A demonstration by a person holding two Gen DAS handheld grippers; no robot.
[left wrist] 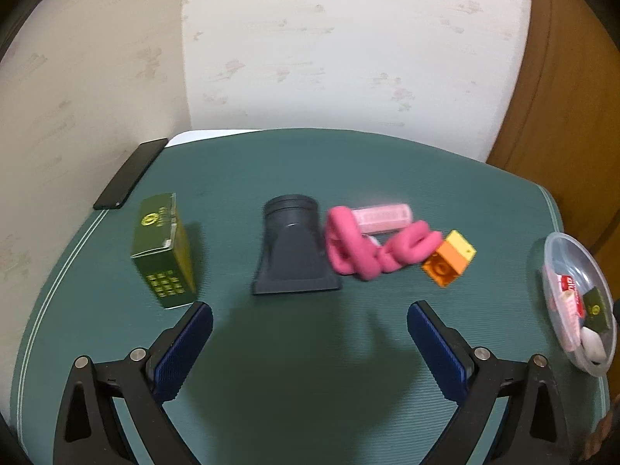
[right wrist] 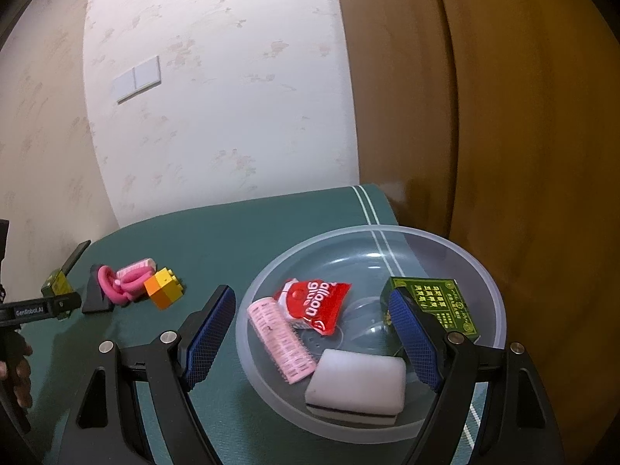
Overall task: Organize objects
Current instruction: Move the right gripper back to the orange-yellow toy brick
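Observation:
On the green mat, ahead of my open left gripper, lie a green box, a dark grey nozzle, a pink foam twist, a pale pink hair roller and an orange-and-yellow brick. Nothing sits between the left jaws. My right gripper hangs open over a clear plastic bowl, which holds a pink hair roller, a red packet, a white sponge and a green box. Its pads touch nothing.
A black phone lies at the mat's far left edge by the wall. A wooden panel stands right behind the bowl. The left tool and a hand show at the right wrist view's left edge.

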